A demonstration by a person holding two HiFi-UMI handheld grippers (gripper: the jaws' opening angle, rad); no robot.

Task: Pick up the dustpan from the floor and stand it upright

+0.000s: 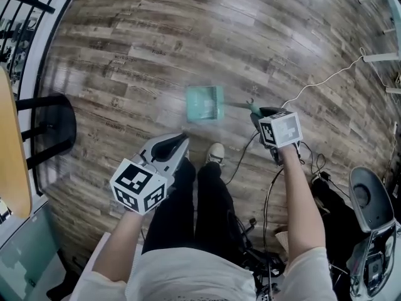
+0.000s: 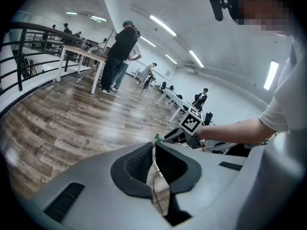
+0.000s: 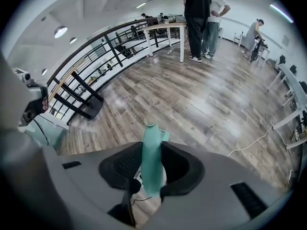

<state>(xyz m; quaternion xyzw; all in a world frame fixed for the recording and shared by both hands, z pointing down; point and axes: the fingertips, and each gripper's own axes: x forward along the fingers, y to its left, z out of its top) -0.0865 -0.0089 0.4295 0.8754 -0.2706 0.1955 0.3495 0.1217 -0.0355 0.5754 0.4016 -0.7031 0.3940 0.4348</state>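
- Fingers (image 3: 125, 163) of the right gripper (image 3: 152, 146) are clamped on the teal handle of the dustpan (image 1: 204, 102), close to the handle's end, which pokes out past the fingertips.
- To the left of the person's shoe (image 1: 215, 152), the left gripper (image 2: 154, 148) has its fingers (image 2: 136, 164) closed with nothing between them.
- The dustpan's pan end is beyond the shoe, away from the person, over the wooden floor (image 1: 156, 42). It is blurred, so I cannot tell whether it touches the boards.
- My reading of the step in hand is swinging the handle up so the pan ends on its base.
- To do that well, grip firmly so the smooth handle cannot twist. Raise the handle over the pan rather than dragging it, and set the base flat.
- Cables (image 1: 269, 187) lie to the right of the shoe, and a dustpan set on them may tip.
- Let go only once it stands alone; the idle left gripper could steady it.
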